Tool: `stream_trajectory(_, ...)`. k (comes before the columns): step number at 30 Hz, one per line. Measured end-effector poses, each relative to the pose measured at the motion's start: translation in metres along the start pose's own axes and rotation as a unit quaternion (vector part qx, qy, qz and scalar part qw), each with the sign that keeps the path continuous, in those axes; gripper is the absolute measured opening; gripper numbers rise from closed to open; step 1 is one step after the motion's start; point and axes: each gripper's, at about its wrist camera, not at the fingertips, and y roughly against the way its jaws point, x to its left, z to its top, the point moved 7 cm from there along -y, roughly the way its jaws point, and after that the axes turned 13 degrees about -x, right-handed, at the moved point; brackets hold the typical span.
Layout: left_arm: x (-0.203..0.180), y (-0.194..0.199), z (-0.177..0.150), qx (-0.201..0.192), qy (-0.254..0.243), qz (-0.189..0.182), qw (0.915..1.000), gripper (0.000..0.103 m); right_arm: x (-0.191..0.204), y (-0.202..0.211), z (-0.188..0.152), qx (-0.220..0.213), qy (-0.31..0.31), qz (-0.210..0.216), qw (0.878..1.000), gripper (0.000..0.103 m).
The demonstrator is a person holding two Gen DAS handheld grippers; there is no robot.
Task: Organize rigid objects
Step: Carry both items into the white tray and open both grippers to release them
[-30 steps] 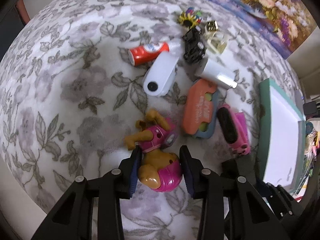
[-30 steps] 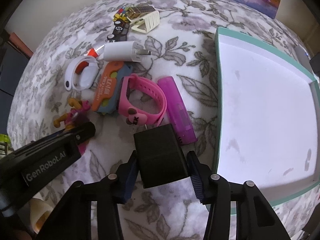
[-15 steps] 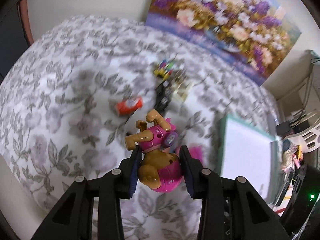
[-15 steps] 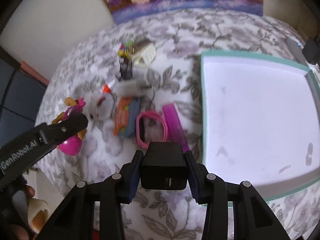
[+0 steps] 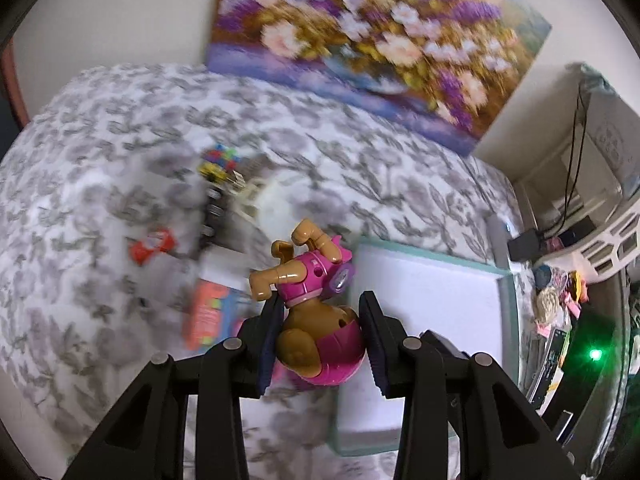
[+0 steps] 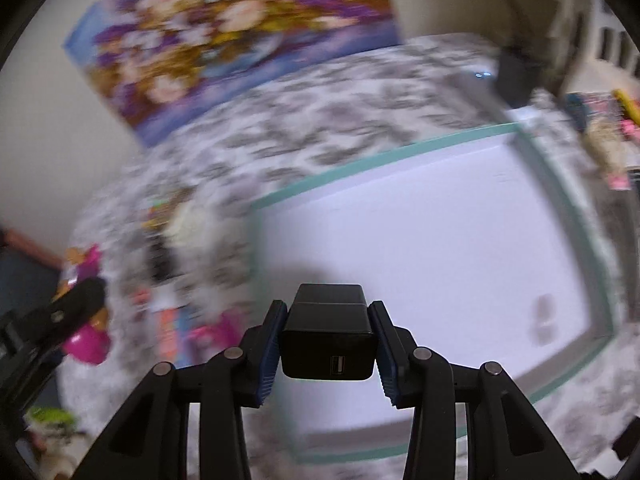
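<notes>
You've lifted both loads; right hand-held gripper point(image 6: 327, 350) clamps the charger point(image 6: 328, 336) over the tray point(image 6: 560, 216), centre frame; left hand-held gripper point(image 5: 322, 338) grips the dog toy point(image 5: 316, 320) beside it.

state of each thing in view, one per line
left tongs: shut on dog toy
dog toy: held in the air
right tongs: shut on charger
charger: held above the tray
tray: nothing visible in it

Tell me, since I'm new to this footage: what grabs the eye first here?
The pink and brown toy pup, clamped in the left claw above the floral bedspread. Next, the black USB charger gripped in the right claw over the white, teal-rimmed tray. Behind, a big flower painting leans on the wall.
</notes>
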Motion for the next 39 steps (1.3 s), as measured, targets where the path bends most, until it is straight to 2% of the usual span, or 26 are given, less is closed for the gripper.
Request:
stream_trajectory(2, -0.011, -0.013, -0.006, 0.013, -0.004, -0.003, 0.9999, 0.040, -0.012, -0.003, 0.003, 0.002, -0.008, -0.009, 1.000, 0.045)
stream_trajectory(5, -0.029, -0.030, -0.016, 0.028, -0.015, -0.009, 0.9995, 0.040, -0.028, -0.011, 0.008, 0.013, -0.046, 0.007, 0.999, 0.045)
stream_trajectory(16, -0.074, -0.087, -0.037, 0.053, -0.034, -0.038, 0.9973, 0.040, -0.079, -0.025, 0.034, -0.006, -0.081, -0.053, 0.995, 0.045)
stream_trajectory(21, -0.079, -0.104, -0.051, 0.070, -0.052, -0.041, 0.9953, 0.041, -0.093, -0.033, 0.036, -0.001, -0.084, -0.073, 0.994, 0.045)
stream_trajectory(29, -0.074, -0.102, -0.053, 0.071, -0.054, -0.041, 0.9952, 0.041, -0.097, -0.031, 0.035, -0.001, -0.073, -0.091, 0.993, 0.045)
stream_trajectory(30, -0.074, -0.101, -0.053, 0.070, -0.054, -0.041, 0.9953, 0.047, -0.097, -0.030, 0.035, -0.001, -0.073, -0.092, 0.993, 0.045)
stream_trajectory(31, -0.074, -0.100, -0.052, 0.069, -0.054, -0.041, 0.9953, 0.058, -0.098, -0.029, 0.035, -0.002, -0.072, -0.094, 0.993, 0.045)
stream_trajectory(33, -0.074, -0.097, -0.052, 0.069, -0.054, -0.046, 0.9951, 0.066, -0.097, -0.027, 0.036, -0.003, -0.070, -0.095, 0.993, 0.047)
stream_trajectory(36, -0.071, -0.092, -0.050, 0.064, -0.055, -0.041, 0.9956, 0.068, -0.097, -0.025, 0.037, -0.006, -0.065, -0.101, 0.993, 0.059)
stream_trajectory(39, -0.065, -0.088, -0.045, 0.056, -0.053, -0.030, 0.9966, 0.071, -0.097, -0.023, 0.038, -0.004, -0.068, -0.100, 0.993, 0.062)
